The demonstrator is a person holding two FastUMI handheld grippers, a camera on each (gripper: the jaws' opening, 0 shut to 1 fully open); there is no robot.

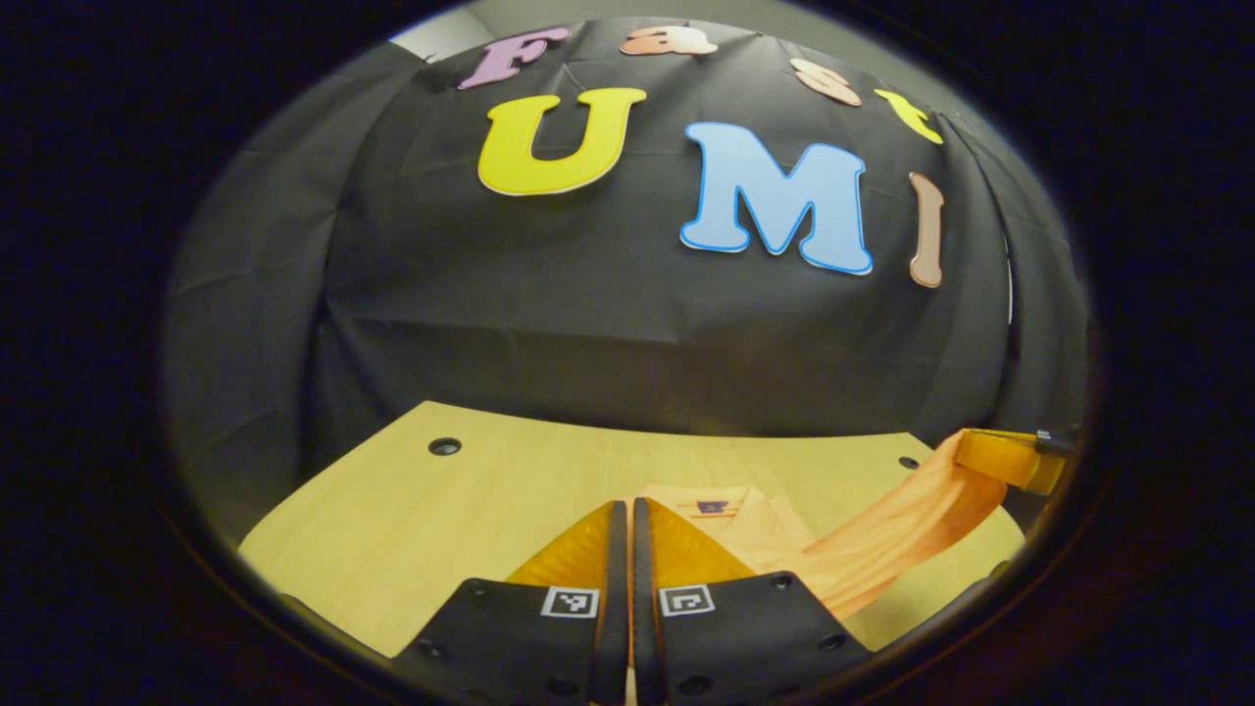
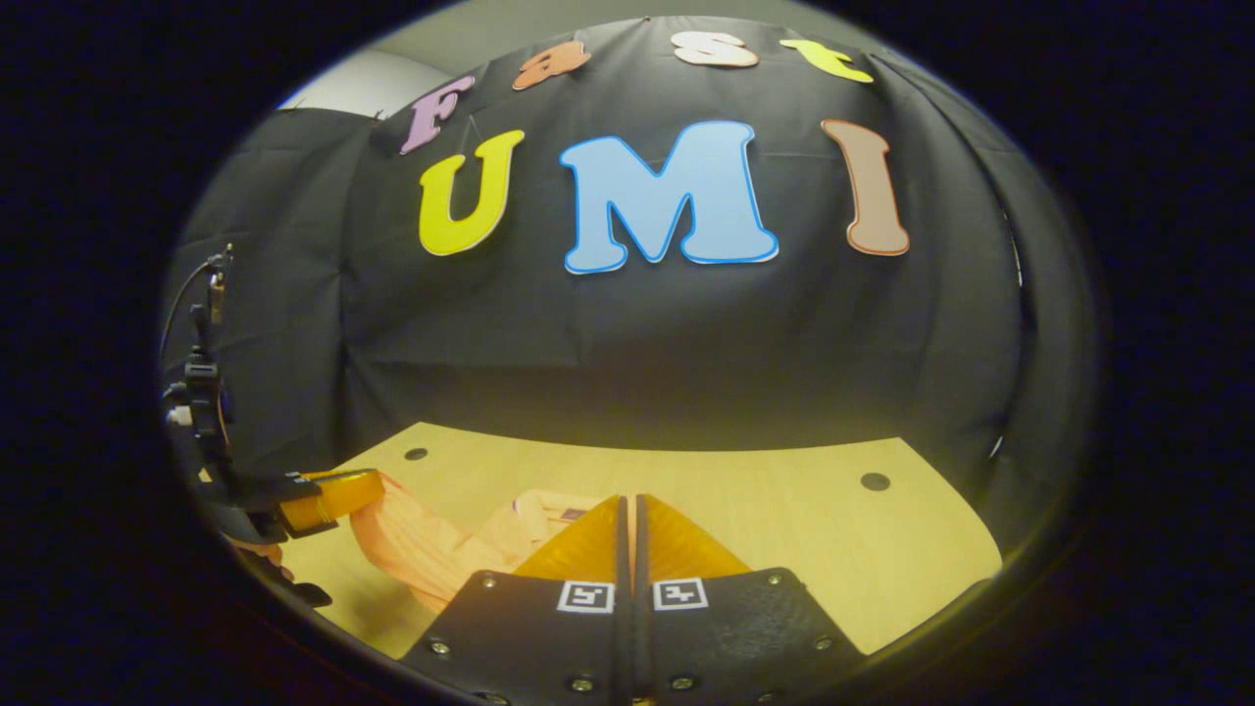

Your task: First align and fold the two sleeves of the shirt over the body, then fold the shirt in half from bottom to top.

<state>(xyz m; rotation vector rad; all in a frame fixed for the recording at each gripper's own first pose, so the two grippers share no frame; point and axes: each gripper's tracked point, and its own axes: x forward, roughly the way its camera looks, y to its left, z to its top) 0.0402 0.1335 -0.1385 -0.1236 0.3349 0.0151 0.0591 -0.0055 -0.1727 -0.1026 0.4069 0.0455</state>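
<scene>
Both claws are pinched narrow: left gripper (image 1: 624, 510) and right gripper (image 2: 627, 505), each holding a sleeve lifted off the table (image 2: 784, 500). The orange shirt (image 1: 745, 520) lies around 6 o'clock, just ahead of the fingers.

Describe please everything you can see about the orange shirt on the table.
The shirt is orange, of thin soft cloth, lying on the wooden table. Its collar, with a small dark label inside, faces the far wall. One sleeve is lifted off the table, stretched toward the right gripper, which appears to hold its end. In the right gripper view another sleeve rises likewise toward the left gripper. The body is partly hidden behind the fingers.
</scene>
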